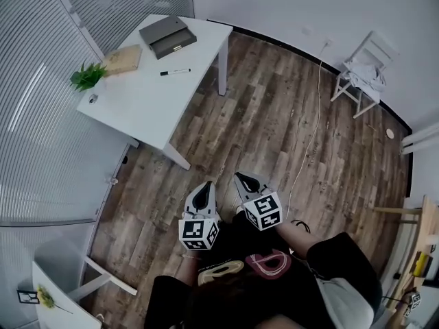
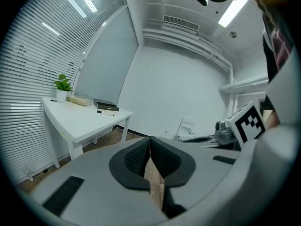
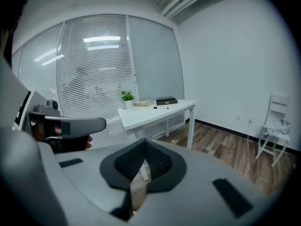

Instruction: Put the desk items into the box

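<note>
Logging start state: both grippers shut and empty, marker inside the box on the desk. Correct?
Not quite. The marker lies on the desk outside the box, apart from it; the head view shows this. The left gripper and right gripper are shut and empty.

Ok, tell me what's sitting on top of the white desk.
On the desk: a potted plant, a tan book, a grey box, a black marker and a small item too tiny to identify. The box's closed top hides its inside.
</note>
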